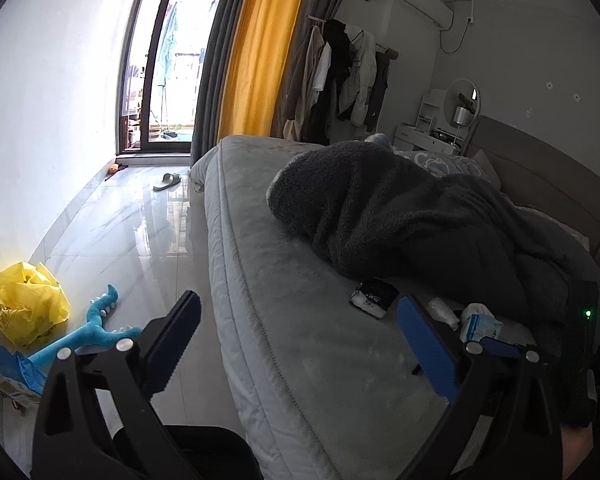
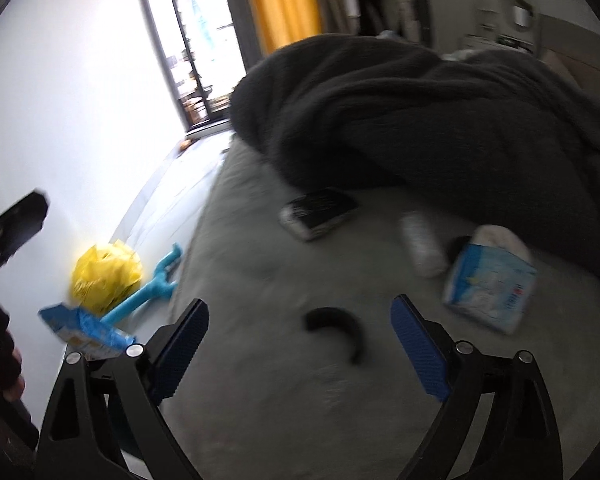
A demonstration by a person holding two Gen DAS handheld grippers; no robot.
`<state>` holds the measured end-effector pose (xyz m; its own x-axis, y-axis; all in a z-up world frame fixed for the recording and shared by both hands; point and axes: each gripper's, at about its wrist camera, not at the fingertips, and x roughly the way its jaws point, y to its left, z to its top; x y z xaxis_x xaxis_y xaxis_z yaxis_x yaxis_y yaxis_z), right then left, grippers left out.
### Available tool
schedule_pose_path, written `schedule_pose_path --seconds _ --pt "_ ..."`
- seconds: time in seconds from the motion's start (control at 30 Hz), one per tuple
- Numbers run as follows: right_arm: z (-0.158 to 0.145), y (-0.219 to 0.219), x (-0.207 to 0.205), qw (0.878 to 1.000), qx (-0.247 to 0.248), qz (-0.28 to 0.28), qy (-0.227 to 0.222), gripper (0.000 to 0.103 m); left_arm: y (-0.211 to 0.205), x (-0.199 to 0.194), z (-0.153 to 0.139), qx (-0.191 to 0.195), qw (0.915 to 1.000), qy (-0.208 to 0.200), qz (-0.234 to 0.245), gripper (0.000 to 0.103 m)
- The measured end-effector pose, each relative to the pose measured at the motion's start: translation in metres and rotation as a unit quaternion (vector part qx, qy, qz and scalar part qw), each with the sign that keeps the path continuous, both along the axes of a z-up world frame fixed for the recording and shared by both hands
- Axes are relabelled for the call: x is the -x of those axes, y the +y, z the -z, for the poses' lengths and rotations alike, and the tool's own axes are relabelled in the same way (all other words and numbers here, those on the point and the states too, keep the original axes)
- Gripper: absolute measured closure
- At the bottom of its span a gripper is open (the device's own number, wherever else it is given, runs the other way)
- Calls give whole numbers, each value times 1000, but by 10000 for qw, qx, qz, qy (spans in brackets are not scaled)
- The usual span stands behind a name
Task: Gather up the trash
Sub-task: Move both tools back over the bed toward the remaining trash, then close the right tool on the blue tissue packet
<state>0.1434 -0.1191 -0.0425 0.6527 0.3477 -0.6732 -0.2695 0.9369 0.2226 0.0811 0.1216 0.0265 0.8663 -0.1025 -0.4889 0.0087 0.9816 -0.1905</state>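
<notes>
- The bed [image 2: 259,420] fills most of my right wrist view, its grey mattress top carrying the trash, with a dark fleece blanket [image 2: 420,120] heaped behind.
- On the floor by the wall lies a yellow plastic bag [image 1: 27,308], a blue toy [image 1: 91,328] beside it; I judge the bag the likely drop point.
- A blue-and-white tissue pack [image 2: 492,284] lies right of my right gripper [image 2: 300,344]; a crumpled white wad [image 2: 422,248] and a dark packet [image 2: 320,212] lie further on.
- A small black curved piece [image 2: 336,328] lies between the right fingers, which are spread and grasp nothing.
- My left gripper [image 1: 300,332] is likewise released, hovering at the mattress edge.
- This view is blurred, so I would settle the right gripper first, then centre one item before pinching low against the soft cover.
</notes>
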Motion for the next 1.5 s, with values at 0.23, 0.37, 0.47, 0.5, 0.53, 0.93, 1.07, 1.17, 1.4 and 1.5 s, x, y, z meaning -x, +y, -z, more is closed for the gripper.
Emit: schedule_pose_path --seconds 0.23,0.37,0.47,0.5,0.53,0.93,1.07,1.17,1.4,1.5 --pt "9 -47 -19 9950 -299 918 252 10 -22 -16 13 -109 9996 142 234 3" --pt "15 -61 -24 9906 -212 1320 303 10 -33 -22 19 -227 9987 228 399 3" --pt "23 -68 -27 9876 -161 1515 378 10 -42 -28 24 -233 9977 302 561 3" --pt "27 -72 -28 9866 -155 1570 424 10 -44 -30 25 -238 9973 320 611 3" --pt "30 -75 -29 9857 -143 1610 471 10 -47 -32 26 -247 9969 332 670 3" --pt "54 -89 -54 9796 143 1863 745 10 -74 -53 47 -220 9890 648 1309 3" --pt "57 -97 -58 9784 69 1921 761 10 -85 -59 55 -298 9850 797 1504 3" --pt "60 -106 -56 9781 -33 1920 809 10 -93 -61 60 -352 9825 871 1610 3" --pt "63 -123 -53 9794 -167 1835 830 18 -114 -63 70 -574 9775 1025 1752 3" --pt "60 -132 -52 9802 -102 1813 795 32 -120 -65 74 -573 9763 1084 1785 3"
